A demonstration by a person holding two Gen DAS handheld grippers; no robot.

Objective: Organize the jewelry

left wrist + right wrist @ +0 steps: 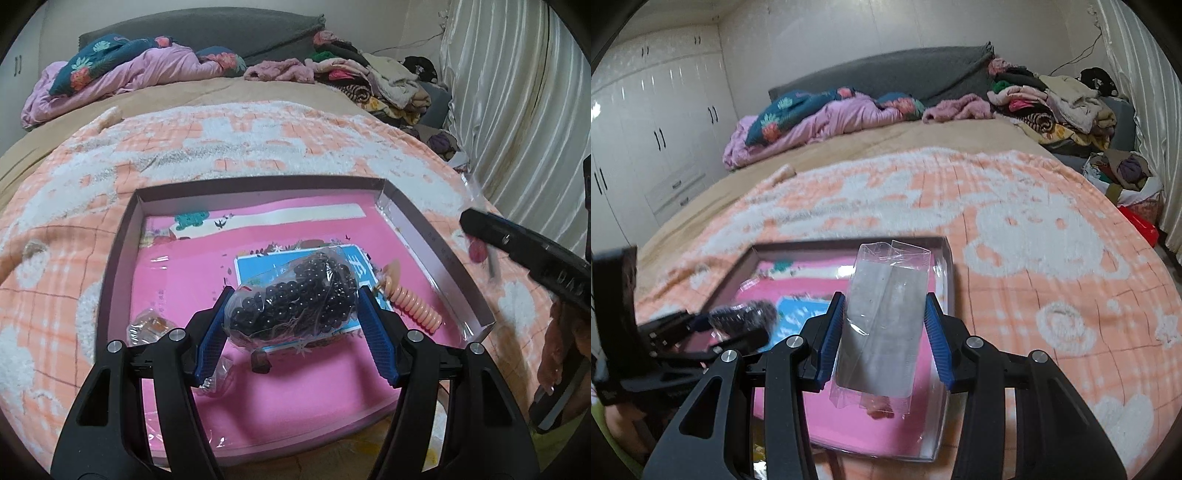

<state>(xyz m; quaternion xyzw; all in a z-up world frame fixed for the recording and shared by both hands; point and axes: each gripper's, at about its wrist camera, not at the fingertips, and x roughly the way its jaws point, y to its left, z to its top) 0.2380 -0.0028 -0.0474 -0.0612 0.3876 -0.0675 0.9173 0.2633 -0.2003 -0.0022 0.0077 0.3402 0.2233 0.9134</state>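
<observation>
A shallow box (pixel 448 258) with a pink floor lies on the bed. My left gripper (pixel 293 295) is shut on a clear bag of black beads (pixel 295 299), held just above the box floor. A peach coil bracelet (pixel 415 306), a small clear packet (pixel 147 326) and a dark small piece (pixel 260 363) lie in the box. My right gripper (pixel 885 308) is shut on a clear plastic bag (pixel 882 321) with a small pink item (pixel 879 408) at its lower end, over the box's right side (pixel 945 266). The left gripper with the beads (pixel 746 314) shows at the left.
The box rests on an orange and white fleece blanket (pixel 240 140). A blue card (pixel 258 266) lies on the box floor. Piled clothes (pixel 1052 99) and bedding (pixel 820 118) lie at the head of the bed. Curtains (pixel 517 92) hang on the right; wardrobes (pixel 646 129) on the left.
</observation>
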